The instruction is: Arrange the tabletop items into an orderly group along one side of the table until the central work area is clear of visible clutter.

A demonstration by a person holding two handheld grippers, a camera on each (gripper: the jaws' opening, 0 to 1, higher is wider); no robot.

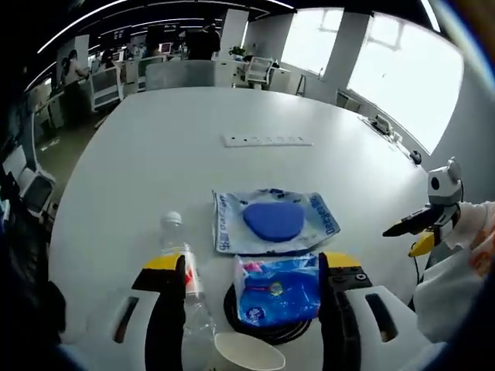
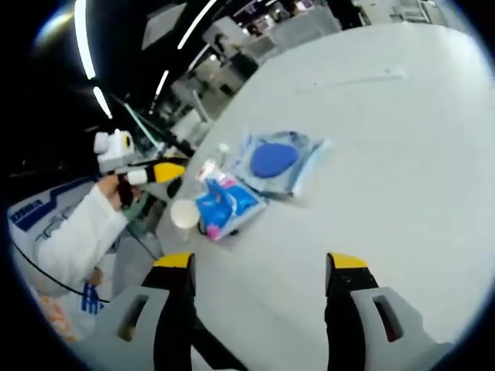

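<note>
Grouped at the near table (image 1: 155, 154) edge: clear plastic bottle (image 1: 186, 270), white paper cup (image 1: 247, 354), blue snack packet (image 1: 278, 290), clear bag with blue disc (image 1: 274, 220). Left gripper (image 1: 251, 297) jaws wide, straddling packet, holding nothing. Right gripper (image 2: 259, 301) wide, empty, over bare tabletop.

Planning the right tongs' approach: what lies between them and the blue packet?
Bare white table separates the right tongs from the blue packet, seen in the right gripper view.
</note>
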